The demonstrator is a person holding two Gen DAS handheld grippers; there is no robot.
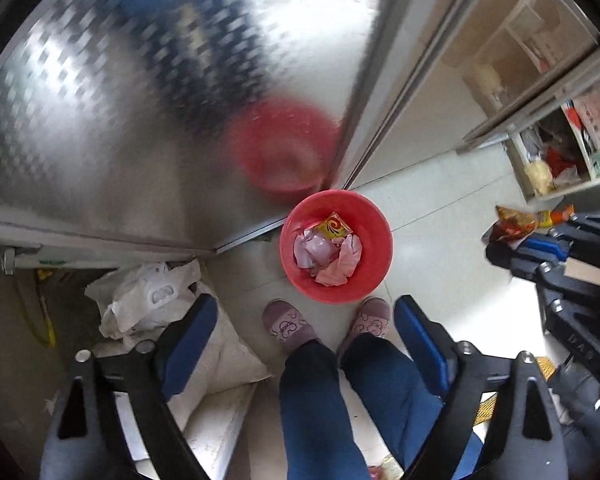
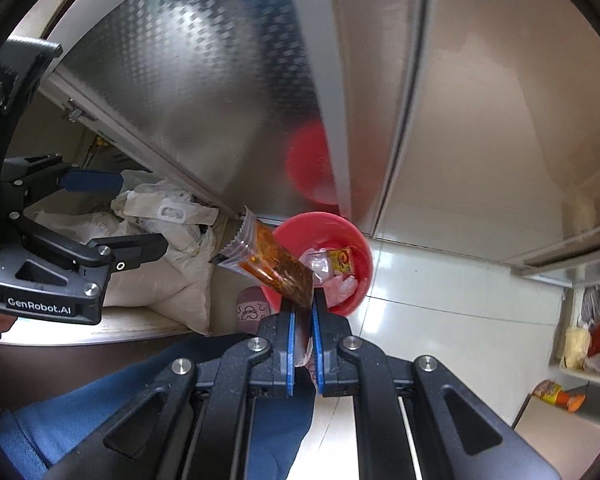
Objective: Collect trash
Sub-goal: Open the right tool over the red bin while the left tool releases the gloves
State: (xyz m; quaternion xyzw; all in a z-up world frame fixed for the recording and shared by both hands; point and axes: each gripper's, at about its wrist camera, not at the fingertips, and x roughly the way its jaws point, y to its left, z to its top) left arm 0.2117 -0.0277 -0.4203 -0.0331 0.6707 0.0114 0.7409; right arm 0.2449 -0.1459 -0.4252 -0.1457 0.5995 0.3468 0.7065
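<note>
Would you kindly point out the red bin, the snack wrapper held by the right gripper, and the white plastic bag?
red bin (image 1: 374, 280), left wrist view, bare inner wall.
snack wrapper (image 2: 274, 258), right wrist view, middle of packet.
white plastic bag (image 1: 148, 300), left wrist view, crumpled middle.

A red bin (image 2: 342, 240) stands on the pale tiled floor (image 2: 440, 300) against the foot of a patterned steel cabinet (image 2: 204, 92). Pink crumpled wrappers (image 2: 340, 284) and a yellow-orange packet (image 2: 340, 261) are seen inside the bin. An orange-brown snack wrapper (image 2: 268, 258) is clamped by the right gripper (image 2: 303, 308) in front of the bin, its crimped end tilted up and away from the bin. The left gripper (image 2: 140, 216), jaws spread and nothing between them, is seen beyond the wrapper, over white plastic bags (image 2: 168, 248). A patterned slipper (image 2: 252, 308) rests just before the bin.
</note>
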